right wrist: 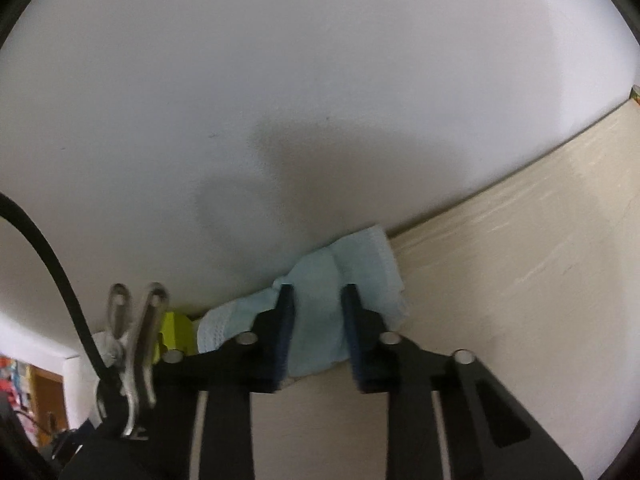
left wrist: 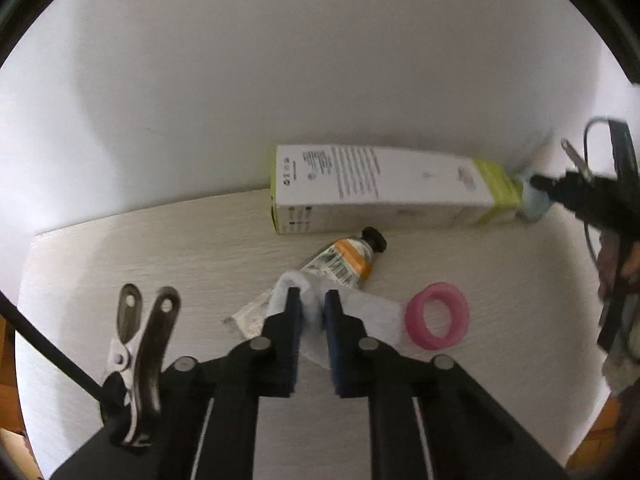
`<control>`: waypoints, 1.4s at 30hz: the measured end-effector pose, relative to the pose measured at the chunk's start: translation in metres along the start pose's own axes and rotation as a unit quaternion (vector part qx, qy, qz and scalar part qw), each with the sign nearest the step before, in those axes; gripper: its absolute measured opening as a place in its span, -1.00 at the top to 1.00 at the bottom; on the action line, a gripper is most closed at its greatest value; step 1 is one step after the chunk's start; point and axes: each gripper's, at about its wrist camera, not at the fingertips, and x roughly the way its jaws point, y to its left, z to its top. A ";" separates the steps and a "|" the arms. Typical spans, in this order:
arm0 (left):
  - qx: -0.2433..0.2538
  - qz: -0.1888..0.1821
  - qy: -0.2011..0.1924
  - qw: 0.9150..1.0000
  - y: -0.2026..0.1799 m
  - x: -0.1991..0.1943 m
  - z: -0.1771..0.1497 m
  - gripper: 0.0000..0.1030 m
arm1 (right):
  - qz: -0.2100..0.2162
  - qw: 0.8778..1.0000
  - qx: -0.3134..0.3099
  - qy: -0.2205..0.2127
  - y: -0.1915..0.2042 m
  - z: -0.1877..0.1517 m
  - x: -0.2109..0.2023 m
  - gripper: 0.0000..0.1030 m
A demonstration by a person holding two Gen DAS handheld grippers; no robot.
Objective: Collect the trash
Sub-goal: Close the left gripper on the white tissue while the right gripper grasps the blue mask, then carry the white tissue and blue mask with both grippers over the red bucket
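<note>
My left gripper (left wrist: 313, 304) is shut on a crumpled white tissue (left wrist: 368, 316) that lies on the pale table (left wrist: 160, 260). Half under the tissue lies a squeezed tube (left wrist: 346, 262) with an orange label and a black cap. A pink ring (left wrist: 437, 316) sits just right of the tissue. At the wall, my right gripper (right wrist: 318, 294) is shut on a light blue face mask (right wrist: 320, 268), bunched between its pads. The left wrist view shows that right gripper (left wrist: 540, 182) at the mask (left wrist: 532, 200), by the end of a long white and lime box (left wrist: 380, 196).
The white wall (left wrist: 280, 60) rises directly behind the box and the mask. The box's lime end (right wrist: 172, 328) shows left of the mask in the right wrist view. The table ends at the left (left wrist: 36, 248). A hand (left wrist: 624, 268) holds the right gripper.
</note>
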 end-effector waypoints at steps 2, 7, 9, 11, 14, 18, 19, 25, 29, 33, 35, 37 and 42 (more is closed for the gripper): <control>-0.011 -0.007 -0.003 1.000 0.008 -0.009 0.001 0.84 | 0.011 1.000 -0.006 -0.002 0.003 -0.007 -0.011 0.67; -0.029 -0.009 -0.018 0.999 0.028 -0.034 0.009 0.84 | 0.027 1.000 -0.002 -0.014 0.003 -0.022 -0.038 0.69; -0.035 -0.004 -0.024 0.999 0.035 -0.041 0.010 0.84 | 0.025 0.999 0.002 -0.022 0.000 -0.026 -0.051 0.69; -0.039 0.004 -0.025 0.999 0.039 -0.044 0.010 0.84 | 0.028 0.999 0.010 -0.027 -0.003 -0.030 -0.059 0.69; -0.045 0.013 -0.024 0.999 0.039 -0.041 0.008 0.84 | 0.037 0.999 0.018 -0.030 -0.009 -0.042 -0.075 0.69; -0.043 0.031 -0.029 0.998 0.046 -0.051 0.008 0.84 | 0.049 0.998 0.016 -0.035 -0.010 -0.044 -0.084 0.69; -0.045 0.034 -0.029 0.998 0.049 -0.054 0.008 0.84 | 0.051 0.998 0.016 -0.037 -0.013 -0.042 -0.088 0.69; -0.049 0.063 -0.041 0.996 0.071 -0.078 0.013 0.84 | 0.097 0.994 0.012 -0.050 -0.015 -0.056 -0.128 0.69; -0.057 0.078 -0.046 0.994 0.081 -0.082 0.015 0.84 | 0.135 0.990 -0.002 -0.035 0.007 -0.070 -0.134 0.69; -0.049 0.094 -0.052 0.993 0.086 -0.087 0.012 0.84 | 0.163 0.985 -0.053 -0.002 0.042 -0.091 -0.130 0.69; -0.051 0.097 -0.054 0.992 0.089 -0.091 0.011 0.84 | 0.179 0.981 -0.072 0.009 0.056 -0.098 -0.129 0.69; -0.057 0.101 -0.056 0.992 0.093 -0.095 0.008 0.84 | 0.193 0.977 -0.091 0.018 0.070 -0.104 -0.128 0.69; -0.071 0.114 -0.056 0.989 0.106 -0.102 0.002 0.84 | 0.220 0.968 -0.121 0.028 0.095 -0.110 -0.122 0.69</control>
